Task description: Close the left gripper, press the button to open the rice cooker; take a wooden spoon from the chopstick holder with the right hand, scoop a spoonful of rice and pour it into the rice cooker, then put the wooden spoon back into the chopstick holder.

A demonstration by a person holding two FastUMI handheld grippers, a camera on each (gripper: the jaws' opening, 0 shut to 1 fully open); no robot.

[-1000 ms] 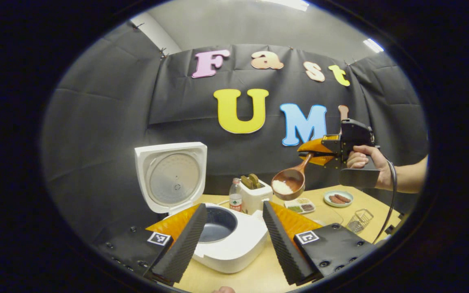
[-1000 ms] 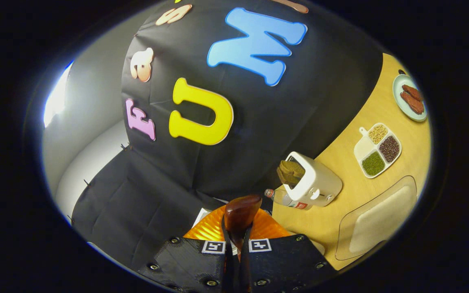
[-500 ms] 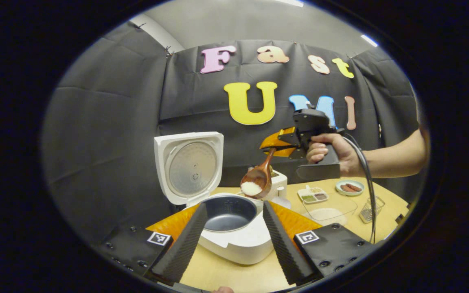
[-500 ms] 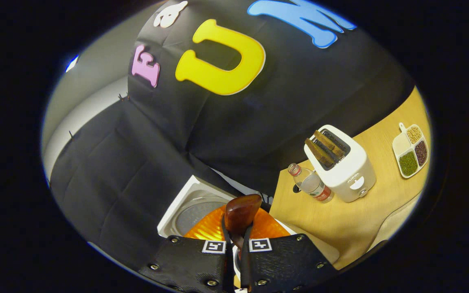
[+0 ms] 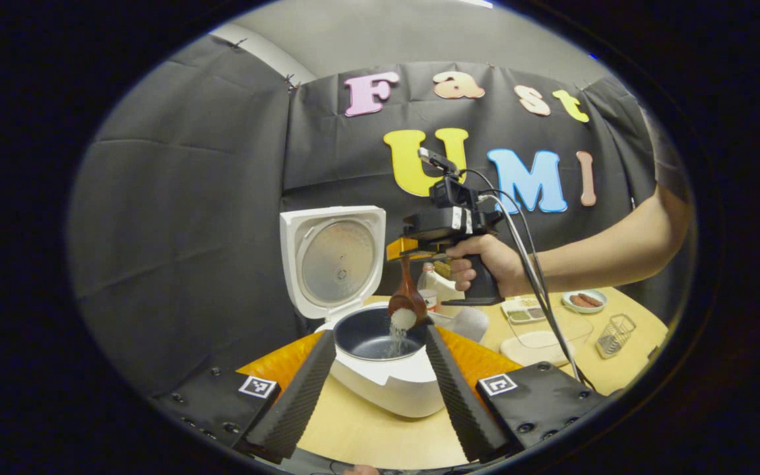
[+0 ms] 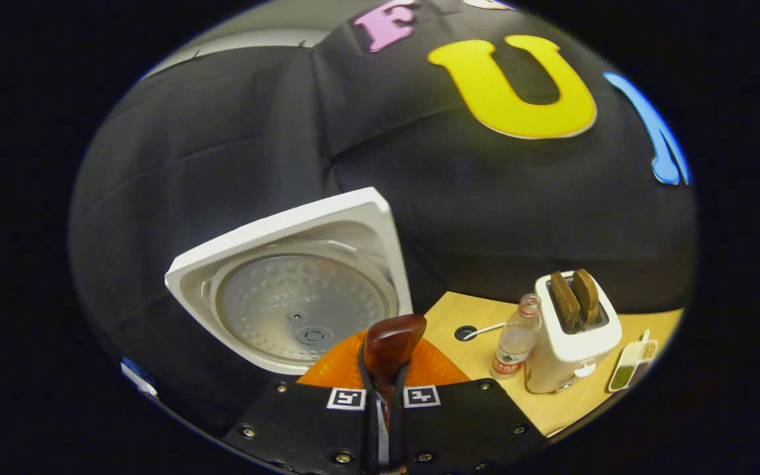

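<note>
The white rice cooker (image 5: 386, 379) stands with its lid (image 5: 334, 260) raised and its dark inner pot (image 5: 380, 333) showing. Above the pot, my right gripper (image 5: 413, 254) holds the wooden spoon (image 5: 406, 297) tipped downward, and white rice (image 5: 401, 320) streams from the bowl into the pot. In the right gripper view, the right gripper (image 6: 385, 389) is shut on the spoon's handle (image 6: 390, 346), in front of the raised lid (image 6: 297, 300). My left gripper (image 5: 377, 389) stands open low before the cooker, with nothing between its fingers.
Behind the cooker stand a white toaster (image 6: 574, 336) with bread slices and a water bottle (image 6: 515, 340). To the right on the wooden table (image 5: 367, 435) are a clear rice container (image 5: 541, 340), a divided bean tray (image 5: 524, 311), a small plate (image 5: 584, 300) and a wire chopstick holder (image 5: 614, 333).
My right gripper has carried the spoon left over the open pot and tilted it, so rice now falls into the cooker. The left gripper stays open in place.
</note>
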